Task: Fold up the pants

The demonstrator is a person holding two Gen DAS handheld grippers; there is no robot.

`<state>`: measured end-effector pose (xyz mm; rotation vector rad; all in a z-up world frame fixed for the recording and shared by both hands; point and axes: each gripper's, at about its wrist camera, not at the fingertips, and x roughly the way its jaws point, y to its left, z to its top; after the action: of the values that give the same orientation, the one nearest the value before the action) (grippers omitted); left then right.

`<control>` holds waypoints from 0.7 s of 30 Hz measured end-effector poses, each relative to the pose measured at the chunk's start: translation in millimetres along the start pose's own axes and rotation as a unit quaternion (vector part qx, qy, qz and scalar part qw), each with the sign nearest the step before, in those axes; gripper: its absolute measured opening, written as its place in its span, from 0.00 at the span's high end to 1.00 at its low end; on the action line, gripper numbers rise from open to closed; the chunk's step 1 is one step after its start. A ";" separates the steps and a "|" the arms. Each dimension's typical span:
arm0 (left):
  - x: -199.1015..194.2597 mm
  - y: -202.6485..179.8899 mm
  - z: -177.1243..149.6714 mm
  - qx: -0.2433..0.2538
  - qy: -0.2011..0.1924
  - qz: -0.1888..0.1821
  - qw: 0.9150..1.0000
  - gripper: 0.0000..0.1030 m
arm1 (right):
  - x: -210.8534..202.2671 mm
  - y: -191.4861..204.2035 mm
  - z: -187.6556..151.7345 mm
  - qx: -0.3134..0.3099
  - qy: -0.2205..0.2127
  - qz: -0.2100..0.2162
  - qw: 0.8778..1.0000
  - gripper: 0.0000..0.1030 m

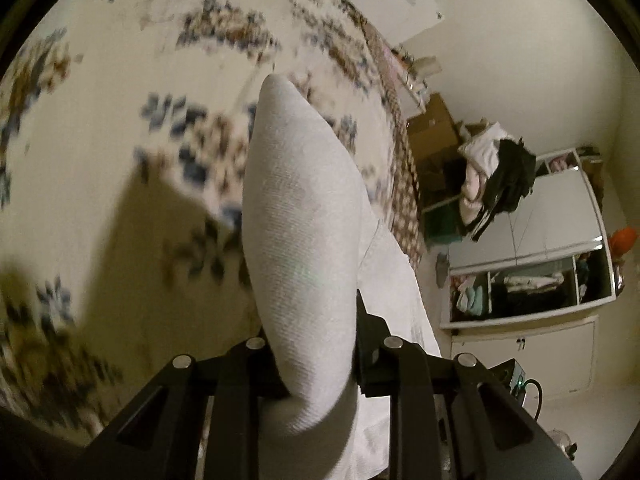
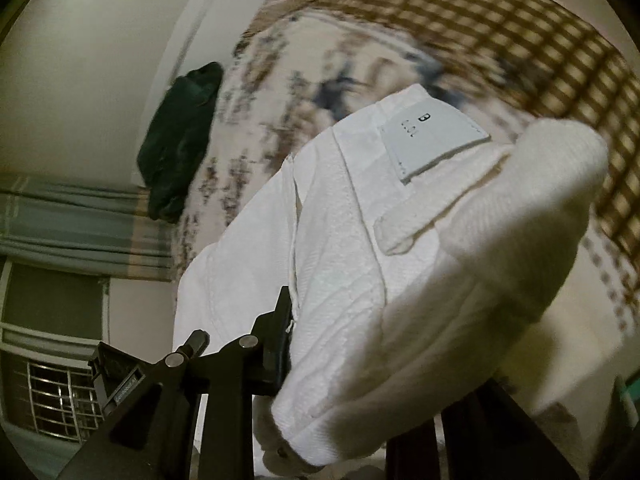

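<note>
A bed (image 1: 120, 92) with a floral cover fills most of both views, with a checked blanket (image 2: 520, 48) running along its far edge and a dark green garment (image 2: 180, 140) lying near the corner by the wall. The pants (image 2: 360, 240), white and of heavy twill, hang above the bed, lifted clear of the cover between the two claws; how much of them trails on the bed cannot be told. In the right view the waistband end shows, with a pale label (image 2: 432, 144) and a belt loop facing up. The left gripper (image 1: 316, 360) is pinching a thick bunched fold of the pants, which bulges forward out of the jaws. The right gripper (image 2: 332, 360) is likewise clamped on a rolled edge of the pants near the waistband; its right finger is hidden behind cloth. Both views are smeared by motion, so the cloth seems to be mid-carry. Judging from this, the step is bringing one end over to meet the other. To do it well, keep both claws level and equally far apart so the cloth stays taut, lower it onto open bed well clear of the green garment, line up the edges before letting go, and release only once the fold lies flat.
</note>
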<state>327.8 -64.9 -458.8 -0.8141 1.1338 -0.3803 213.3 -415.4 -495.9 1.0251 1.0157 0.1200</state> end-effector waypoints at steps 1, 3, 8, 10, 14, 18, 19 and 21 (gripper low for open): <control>0.0 1.0 18.9 0.001 -0.005 -0.002 1.000 0.81 | 2.9 11.3 3.3 -0.007 -0.002 0.002 1.000 0.75; 1.3 5.2 52.4 0.006 -0.013 -0.005 1.000 0.81 | 23.8 38.8 18.5 -0.023 -0.008 0.007 1.000 0.75; 14.8 30.1 148.5 0.021 -0.024 -0.005 1.000 0.81 | 100.6 98.4 59.3 -0.043 -0.032 0.014 0.998 0.75; 24.7 43.2 189.0 0.027 -0.024 0.000 0.999 0.81 | 140.9 118.1 76.0 -0.041 -0.040 0.017 0.998 0.75; 44.2 71.7 259.7 0.040 -0.025 0.007 0.999 0.81 | 225.4 151.5 108.4 -0.035 -0.048 0.024 0.998 0.75; 67.0 110.6 310.1 0.042 -0.025 0.020 0.999 0.81 | 295.4 172.2 129.4 -0.036 -0.046 0.021 0.998 0.75; 72.9 121.6 318.6 0.037 -0.020 0.024 0.999 0.81 | 312.2 174.9 133.9 -0.037 -0.043 0.018 0.998 0.75; 85.7 143.6 327.9 0.029 -0.011 0.040 0.999 0.81 | 343.5 176.7 139.5 -0.038 -0.034 0.005 0.999 0.75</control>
<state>641.8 98.6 -560.0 -0.7180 1.1270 -0.3363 573.2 -230.4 -566.3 0.9583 0.9377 0.1304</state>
